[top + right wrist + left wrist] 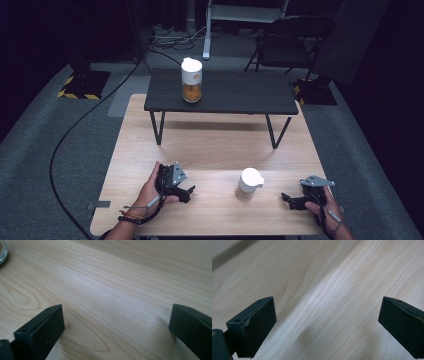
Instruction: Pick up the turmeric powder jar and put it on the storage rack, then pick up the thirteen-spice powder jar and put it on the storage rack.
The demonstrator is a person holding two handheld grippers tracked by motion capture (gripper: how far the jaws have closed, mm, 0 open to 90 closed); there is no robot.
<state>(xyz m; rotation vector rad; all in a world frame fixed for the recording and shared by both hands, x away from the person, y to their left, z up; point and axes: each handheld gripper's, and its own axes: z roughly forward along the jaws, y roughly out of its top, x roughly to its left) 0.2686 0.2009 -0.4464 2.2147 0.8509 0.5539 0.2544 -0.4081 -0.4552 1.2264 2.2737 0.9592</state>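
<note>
A glass jar with a white pour lid (248,184) stands on the light wooden table (210,145), near its front edge. It sits between my two grippers and touches neither. To its left, my left gripper (188,193) rests low on the wood in a person's hand and points right. In the left gripper view the left gripper (324,322) is open, with bare wood between the jaws. My right gripper (286,199) points left toward the jar. The right gripper (115,327) is open over bare wood, and the jar's glass base (2,252) shows at the top left corner.
A low black bench (222,94) stands on the back half of the table and carries a second white-lidded jar with amber contents (191,80). Behind the table are a black folding chair (295,35), a white stand (206,37) and floor cables (75,135).
</note>
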